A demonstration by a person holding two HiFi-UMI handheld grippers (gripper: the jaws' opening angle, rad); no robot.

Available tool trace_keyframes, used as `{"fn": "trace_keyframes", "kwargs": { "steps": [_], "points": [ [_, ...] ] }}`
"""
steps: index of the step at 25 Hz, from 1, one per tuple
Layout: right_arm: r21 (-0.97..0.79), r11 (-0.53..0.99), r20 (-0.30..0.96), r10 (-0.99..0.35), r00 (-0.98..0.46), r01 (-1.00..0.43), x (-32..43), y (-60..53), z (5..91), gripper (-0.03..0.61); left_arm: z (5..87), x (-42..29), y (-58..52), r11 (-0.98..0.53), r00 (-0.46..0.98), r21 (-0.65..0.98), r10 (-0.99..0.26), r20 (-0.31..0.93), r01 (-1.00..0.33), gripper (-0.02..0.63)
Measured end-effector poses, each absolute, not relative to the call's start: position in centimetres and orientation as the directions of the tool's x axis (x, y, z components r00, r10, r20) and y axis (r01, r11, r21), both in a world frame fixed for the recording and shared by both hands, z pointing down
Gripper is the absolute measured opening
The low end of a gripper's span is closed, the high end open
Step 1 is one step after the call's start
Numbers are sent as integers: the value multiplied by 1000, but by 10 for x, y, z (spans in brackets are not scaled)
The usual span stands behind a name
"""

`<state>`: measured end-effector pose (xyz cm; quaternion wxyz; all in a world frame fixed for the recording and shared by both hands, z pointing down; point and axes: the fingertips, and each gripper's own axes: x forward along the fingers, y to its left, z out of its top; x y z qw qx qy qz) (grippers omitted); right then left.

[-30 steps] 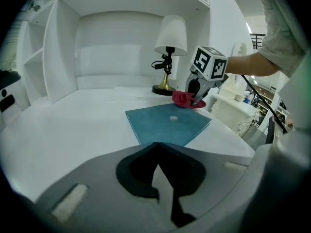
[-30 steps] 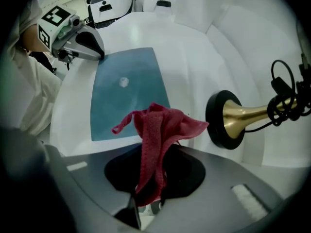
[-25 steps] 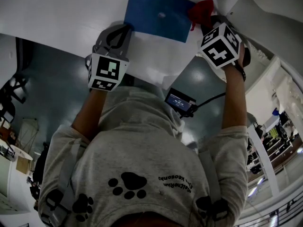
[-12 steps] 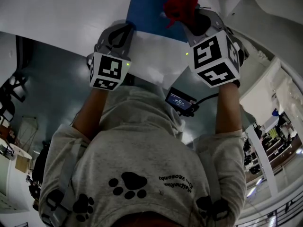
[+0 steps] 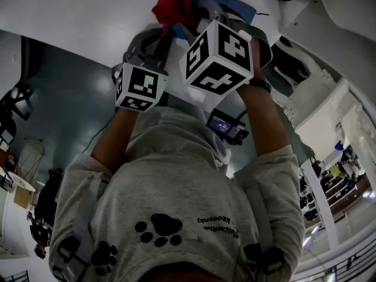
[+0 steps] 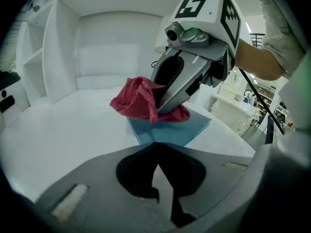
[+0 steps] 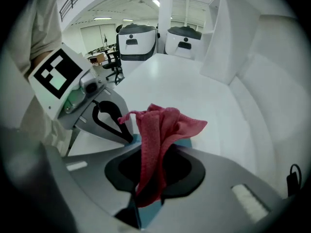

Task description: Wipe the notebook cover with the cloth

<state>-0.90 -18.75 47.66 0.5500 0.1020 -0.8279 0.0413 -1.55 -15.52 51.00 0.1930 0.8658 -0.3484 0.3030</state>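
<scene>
Over a glossy white table (image 6: 58, 130) backed by tall white shelving (image 6: 53, 47), the right claw (image 7: 148, 147) clamps a crumpled red cloth (image 7: 163, 130) above a flat blue notebook (image 6: 170, 132), the fabric drooping onto or just off the cover. The left claw (image 6: 154, 143) is closed, its tips meeting at the notebook's near corner; whether they pinch it cannot be told. Beyond the table, two white rounded machines (image 7: 138, 40) and a black office chair (image 7: 114, 64) stand in a bright hall. From the head view, the right claw's black-and-white marker cube (image 5: 218, 56) hides most of the notebook.
</scene>
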Motion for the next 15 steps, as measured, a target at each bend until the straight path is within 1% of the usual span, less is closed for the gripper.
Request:
{"fn": "trace_keyframes", "kwargs": {
  "steps": [7,15],
  "points": [
    [40,988,944,-85,-319,-146,-35,-193,499,80,507,-21,-155,-675,567,118,-496,658,-728,0],
    [20,991,963,-54,-264,-129,-25,-190,509,78,508,-25,-154,-671,561,114,-502,658,-733,0]
  ]
}}
